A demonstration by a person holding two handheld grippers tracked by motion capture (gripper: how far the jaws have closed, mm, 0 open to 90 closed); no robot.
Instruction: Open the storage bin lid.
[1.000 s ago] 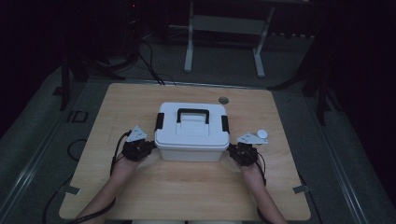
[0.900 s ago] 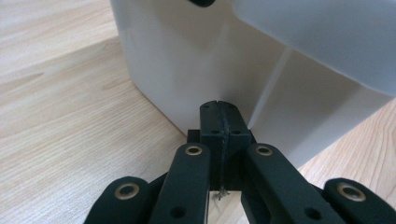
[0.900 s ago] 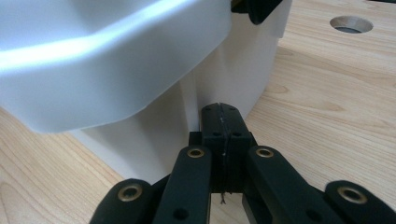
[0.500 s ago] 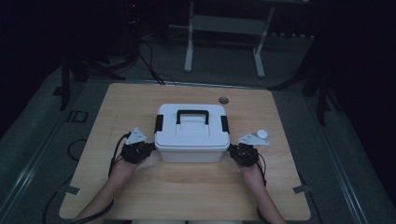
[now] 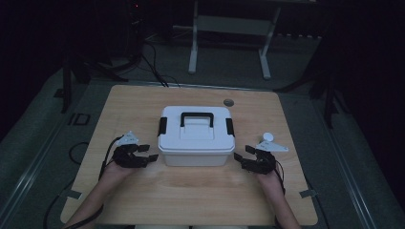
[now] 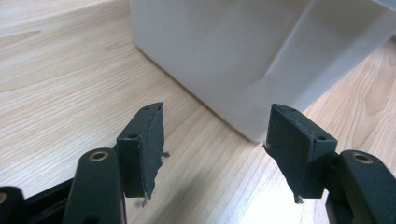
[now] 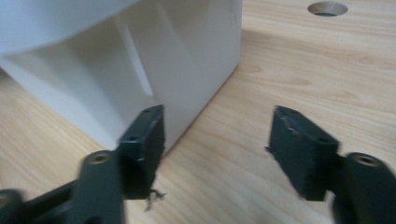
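Two grippers flank a white lidded box [image 5: 196, 137] mid-table in the high view: my left gripper [image 5: 144, 153] at its near-left corner, right gripper [image 5: 242, 156] at its near-right. Left gripper view: jaws just opened, empty, box corner [image 6: 254, 65] straight ahead. Right gripper view: jaws likewise parted, empty, box [image 7: 154, 56] ahead-left.

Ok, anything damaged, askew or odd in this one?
Only wear: the left gripper pads are frayed, with torn shreds at their edges. The white box sits square on the table, lid closed.
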